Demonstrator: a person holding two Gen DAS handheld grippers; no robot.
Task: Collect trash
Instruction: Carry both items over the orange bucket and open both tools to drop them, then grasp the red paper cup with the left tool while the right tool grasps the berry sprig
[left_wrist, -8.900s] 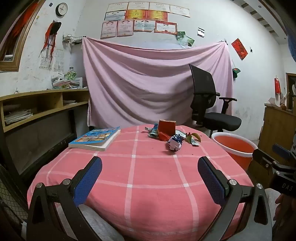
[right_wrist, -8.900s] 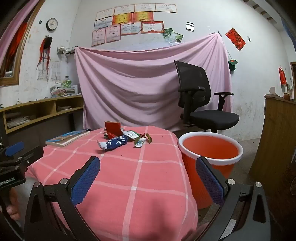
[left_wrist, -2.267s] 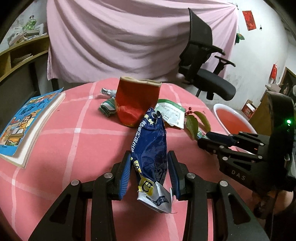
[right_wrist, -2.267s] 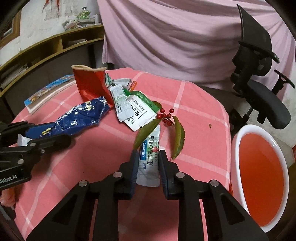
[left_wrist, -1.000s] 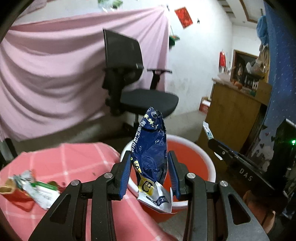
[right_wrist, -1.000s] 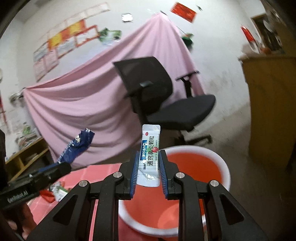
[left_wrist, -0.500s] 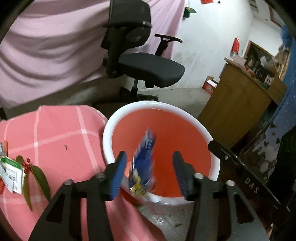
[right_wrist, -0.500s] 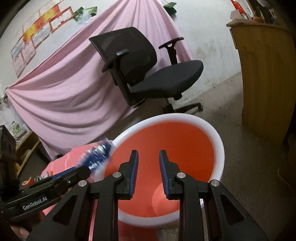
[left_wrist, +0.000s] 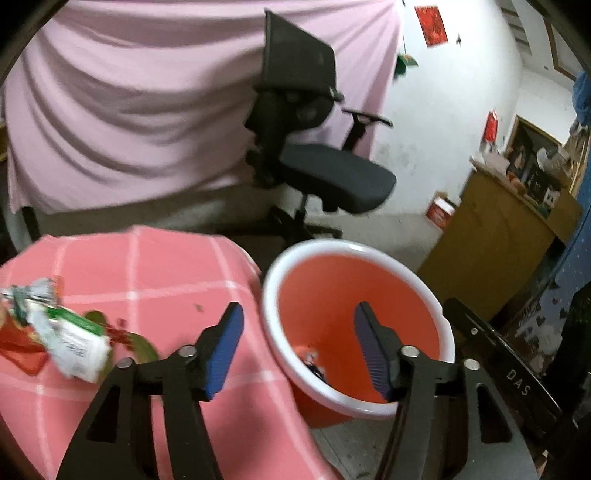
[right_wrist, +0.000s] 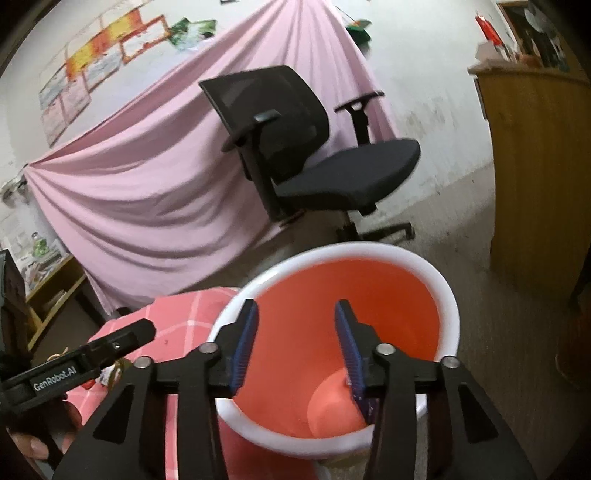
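**Both claws empty over the red bucket**

L gripper (left_wrist: 298, 345): blue pads spread wide, nothing betw them; jaws have just been opening. It points down at an angle, straddling the gap where the pink checked tablecloth (left_wrist: 155, 266) meets the bucket (left_wrist: 364, 404): one finger over the cloth, the other over the bucket mouth.

R gripper (right_wrist: 296, 341): pads parted moderately, less than the L, nothing held; jaws also have just been opening. It aims down into the bucket (right_wrist: 448, 306) from the side away from the table. The L gripper's black body shows at the left edge of the R wrist view, w/ part of a hand (right_wrist: 40, 439) below it.

Bucket: red inside, white rim, stands on the floor touching the table edge. At its bottom lies a small crumpled wrapper (left_wrist: 312, 363), blurred; long axis and heading can't be told. In the R wrist view the bucket floor looks bare where visible, partly hidden by the finger.

Trash left on the table, at the L wrist view's left edge: a white-and-green packet (left_wrist: 72, 339), long axis running diagonally from upper left to lower right, lower end toward the gripper; a green leaf (left_wrist: 142, 349) just beside it; red wrapper (left_wrist: 22, 352) under the packet's near side; a crumpled silvery piece (left_wrist: 35, 293) just beyond. All blurred.

Farther back: black office chair (left_wrist: 314, 147) behind the bucket, pink sheet (left_wrist: 147, 92) hung on the wall, wooden cabinet (left_wrist: 495, 236) at right.
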